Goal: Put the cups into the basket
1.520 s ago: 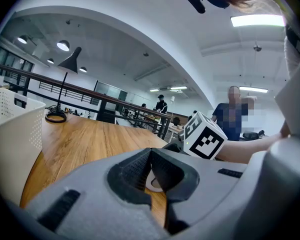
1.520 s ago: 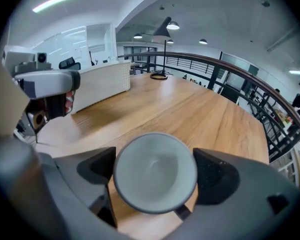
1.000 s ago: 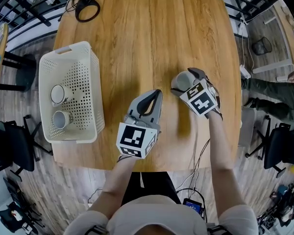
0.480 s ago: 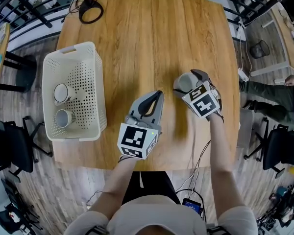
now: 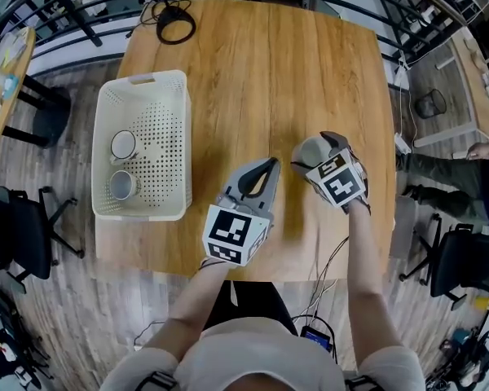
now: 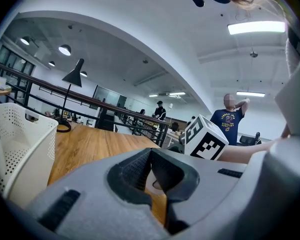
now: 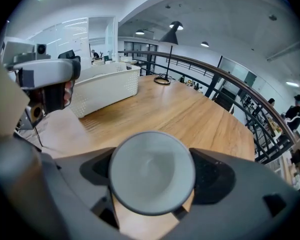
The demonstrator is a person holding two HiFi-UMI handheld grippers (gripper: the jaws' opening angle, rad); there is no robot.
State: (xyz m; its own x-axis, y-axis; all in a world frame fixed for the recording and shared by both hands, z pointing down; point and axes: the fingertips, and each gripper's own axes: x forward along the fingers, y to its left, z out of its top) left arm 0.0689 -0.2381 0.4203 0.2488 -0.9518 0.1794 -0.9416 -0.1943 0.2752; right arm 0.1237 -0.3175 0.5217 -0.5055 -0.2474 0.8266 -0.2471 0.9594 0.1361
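**Head view.** The cup (image 5: 311,150) is being gripped by the right gripper (image 5: 316,155), whose jaws are being closed against its sides. It is being held above the table (image 5: 310,63) toward 4 o'clock, probably so it can be carried across to the basket (image 5: 161,149) at 9 o'clock. Two more are already being stored there, the back cup (image 5: 123,145) at 12 o'clock of the front cup (image 5: 121,185), both against the basket's 9 o'clock wall. The left gripper (image 5: 265,169) is being held idle near 6 o'clock, likely to leave the path clear. The basket is being shown as white plastic, round-cornered and pierced with small holes, and the table as pale planks with a long grain.

**Left gripper view.** The left gripper (image 6: 151,154) is being seen with its jaws brought together at the tips and nothing between them. Only bare wood is being shown through the hollow behind the tips. Its pads are being seen as dark and ribbed, set in a smooth grey shell. The basket (image 6: 20,139) is being glimpsed at 9 o'clock, and the right gripper's cube (image 6: 205,141) at 3 o'clock.

**Right gripper view.** The cup (image 7: 151,173) is being clamped between the dark pads of the right gripper (image 7: 151,176), one pad on each side. Its round end is being turned to the camera, smooth, pale grey and probably ceramic. The basket (image 7: 107,86) is being seen at 10 o'clock, well apart across the table (image 7: 190,116)
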